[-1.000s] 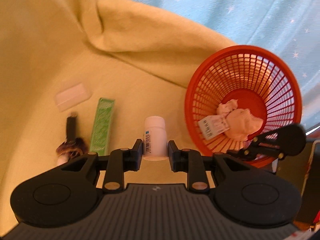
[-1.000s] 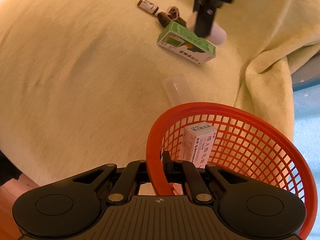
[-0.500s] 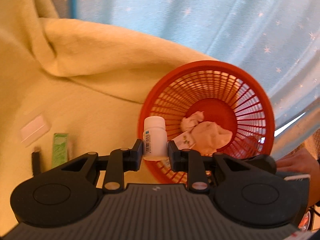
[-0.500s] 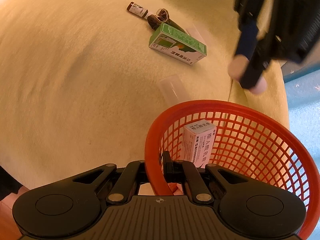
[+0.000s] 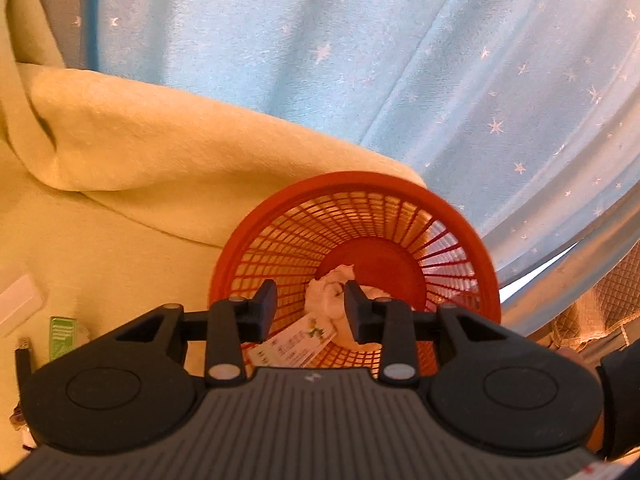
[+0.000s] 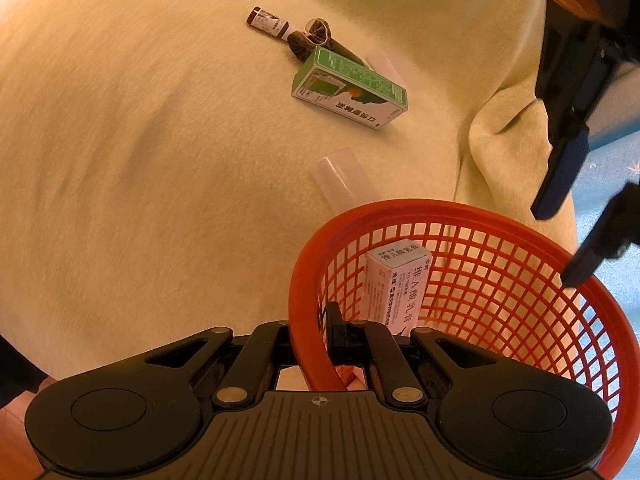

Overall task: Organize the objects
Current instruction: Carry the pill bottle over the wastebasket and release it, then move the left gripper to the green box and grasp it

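Red mesh basket point(image 6: 460, 216) is pinched at its rim by the right hand-held gripper point(image 6: 316, 344), steadying it as a target. Left hand-held gripper point(image 5: 310, 308) hangs above it, fingers apart and empty; a green box point(image 6: 350, 88) waits on the yellow blanket point(image 6: 140, 160).

Warm, bright, yellowish light filled both views with soft shadows. Fisheye bending curved the edges, and the yellow blanket point(image 6: 160, 160) looked slightly motion-blurred.
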